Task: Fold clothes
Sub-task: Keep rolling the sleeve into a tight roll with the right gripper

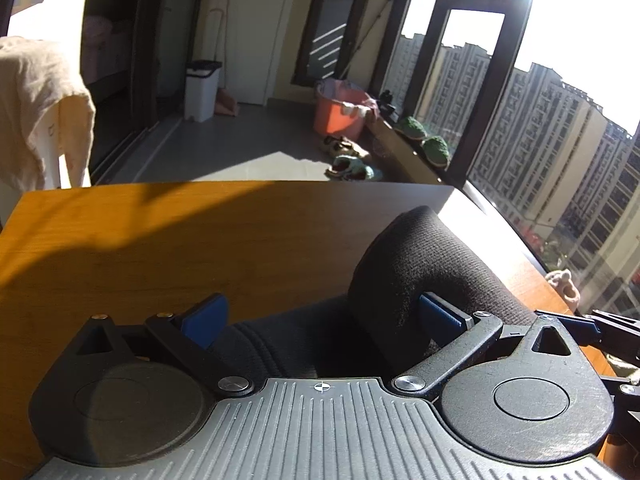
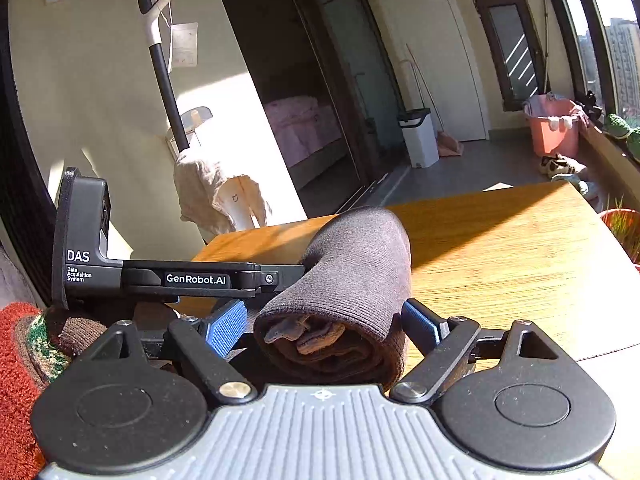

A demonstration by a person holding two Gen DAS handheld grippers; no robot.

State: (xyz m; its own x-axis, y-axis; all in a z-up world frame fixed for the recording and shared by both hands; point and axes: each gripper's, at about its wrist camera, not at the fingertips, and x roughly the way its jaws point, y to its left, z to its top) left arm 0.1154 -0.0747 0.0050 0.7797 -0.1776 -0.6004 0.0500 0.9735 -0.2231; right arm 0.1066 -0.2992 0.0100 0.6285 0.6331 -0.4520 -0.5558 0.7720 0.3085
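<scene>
Your left gripper (image 1: 320, 320) sits low over the wooden table (image 1: 160, 248), jaws spread wide. The dark rolled garment (image 1: 424, 264) lies between them: its rolled end is draped over the right blue pad (image 1: 440, 312), while the left pad (image 1: 206, 320) stands clear of the fabric. Nothing is pinched there; the cloth only rests against one finger.

In the right wrist view, the other tool's black body, marked GenRobot.AI (image 2: 196, 279), comes in from the left, and its tip goes behind the roll. Your right gripper (image 2: 324, 322) is also wide open, with the same dark rolled garment (image 2: 356, 272) sitting in the gap. The roll's open end faces the camera, with folded layers showing inside. The left pad (image 2: 226, 326) is just beside the roll; I can't tell if it touches. The right pad (image 2: 418, 320) looks to be against the roll's side. Neither pad squeezes it.

The roll lies on the table's near edge, partly in shade, with sunlit tabletop (image 2: 520, 260) to its right.
</scene>
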